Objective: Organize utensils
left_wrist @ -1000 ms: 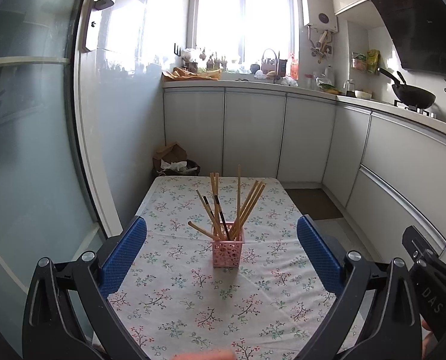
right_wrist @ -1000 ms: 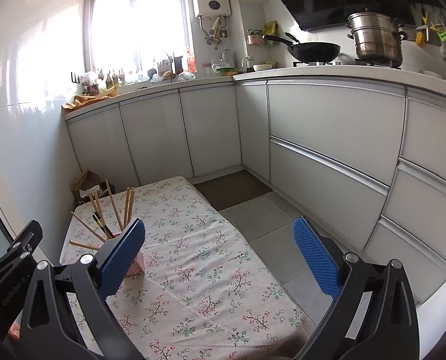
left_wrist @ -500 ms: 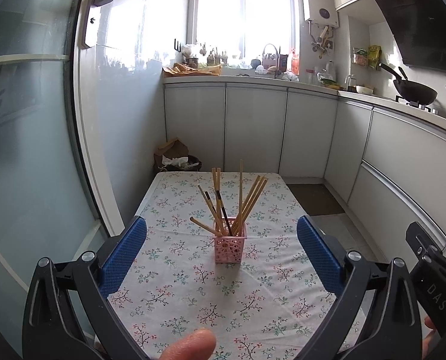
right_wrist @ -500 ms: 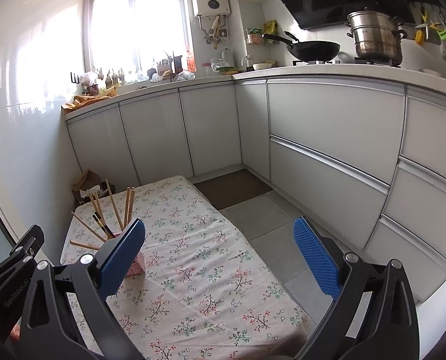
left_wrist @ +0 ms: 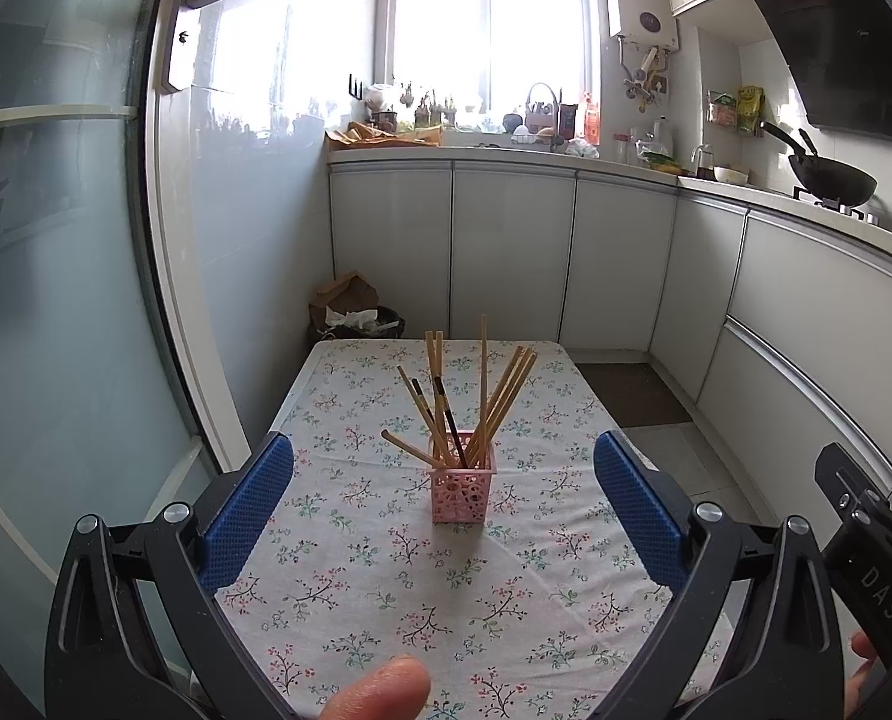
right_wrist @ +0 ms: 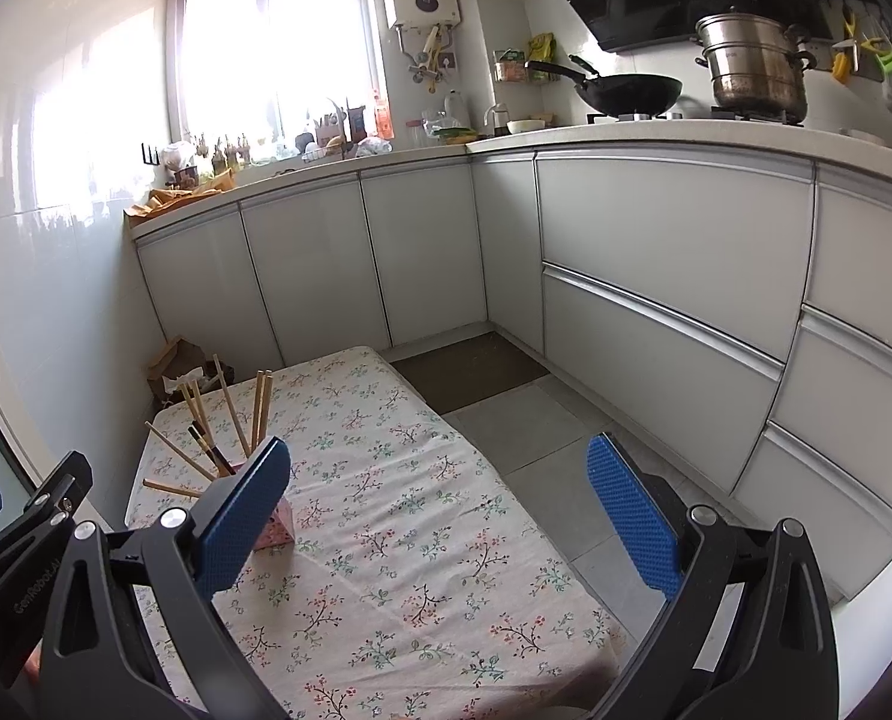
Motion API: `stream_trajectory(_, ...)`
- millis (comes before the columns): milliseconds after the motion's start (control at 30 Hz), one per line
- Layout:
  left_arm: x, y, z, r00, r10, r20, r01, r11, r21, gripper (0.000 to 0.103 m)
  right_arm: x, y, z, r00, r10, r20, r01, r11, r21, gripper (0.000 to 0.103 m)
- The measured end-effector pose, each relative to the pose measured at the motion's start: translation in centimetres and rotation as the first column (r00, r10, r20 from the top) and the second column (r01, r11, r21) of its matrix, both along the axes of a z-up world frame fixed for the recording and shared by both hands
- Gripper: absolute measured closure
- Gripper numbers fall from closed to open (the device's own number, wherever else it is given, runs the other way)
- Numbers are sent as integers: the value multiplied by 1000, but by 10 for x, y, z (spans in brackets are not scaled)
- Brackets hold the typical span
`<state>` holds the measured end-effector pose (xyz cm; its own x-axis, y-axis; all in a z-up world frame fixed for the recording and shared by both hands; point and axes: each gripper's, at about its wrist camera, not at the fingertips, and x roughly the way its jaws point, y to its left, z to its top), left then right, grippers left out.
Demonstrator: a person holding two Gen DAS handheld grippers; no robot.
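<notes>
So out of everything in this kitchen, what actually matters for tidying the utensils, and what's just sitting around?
Part of the job:
chopsticks
pink holder
left gripper, open
right gripper, open

Just lying about:
wok
steel pot
floral tablecloth
paper bag

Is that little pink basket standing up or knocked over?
Upright: the pink basket stands on the floral tablecloth, chopsticks fanning out its top.

Your left gripper (left_wrist: 444, 495) hangs wide apart over the floral table (left_wrist: 350, 576), nothing between its blue pads (left_wrist: 248, 510). Straight ahead the pink holder (left_wrist: 462, 493) stands upright with chopsticks (left_wrist: 483, 390) fanned out of it. Your fingertip (left_wrist: 380, 690) shows at the bottom edge.
</notes>
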<state>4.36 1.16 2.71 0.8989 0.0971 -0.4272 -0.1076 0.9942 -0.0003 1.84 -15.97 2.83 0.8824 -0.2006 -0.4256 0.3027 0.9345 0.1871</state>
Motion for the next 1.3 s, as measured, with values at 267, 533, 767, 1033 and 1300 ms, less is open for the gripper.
stream_trajectory(267, 1, 0, 0, 1000, 1, -1, -1, 1000, 1, 7, 0, 0, 0, 1000, 0, 1, 0, 1000, 0, 6)
stream_trajectory(533, 3, 0, -2, 1000, -1, -2, 1, 1000, 3, 7, 0, 0, 0, 1000, 2, 1, -2, 1000, 0, 6)
stream_trajectory(767, 2, -1, -3, 1000, 0, -3, 0, 1000, 3, 7, 0, 0, 0, 1000, 5, 0, -5, 1000, -1, 6)
stream_trajectory(1033, 2, 0, -3, 1000, 2, -2, -2, 1000, 6, 7, 0, 1, 0, 1000, 6, 0, -6, 1000, -2, 6)
stream_trajectory(1300, 0, 3, -3, 1000, -1, 23, 1, 1000, -11, 7, -1, 2, -1, 1000, 8, -5, -8, 1000, -1, 6)
